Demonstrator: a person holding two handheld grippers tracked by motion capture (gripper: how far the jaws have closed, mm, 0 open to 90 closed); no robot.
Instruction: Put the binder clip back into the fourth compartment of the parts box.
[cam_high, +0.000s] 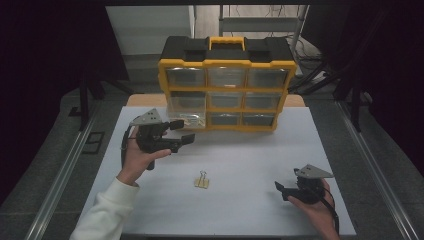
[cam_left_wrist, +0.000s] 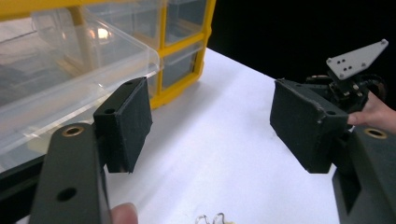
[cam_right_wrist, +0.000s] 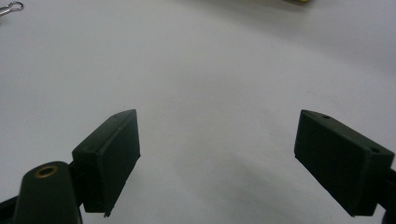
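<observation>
Left tool (cam_high: 182, 131) spread, nothing between the jaws, just beside the pulled-out clear drawer (cam_high: 187, 116) at the organizer's (cam_high: 226, 90) bottom left. Right tool (cam_high: 281, 189) spread and empty, near right of table (cam_high: 250, 155). Binder clip (cam_high: 201, 180) lies mid-table, between both tools.

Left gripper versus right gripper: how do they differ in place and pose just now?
The left gripper is held up beside the pulled-out clear drawer at the organizer's lower left; the right gripper sits low near the table's front right. The left points toward the organizer, the right toward the binder clip. Both stand open with nothing between the jaws.
</observation>
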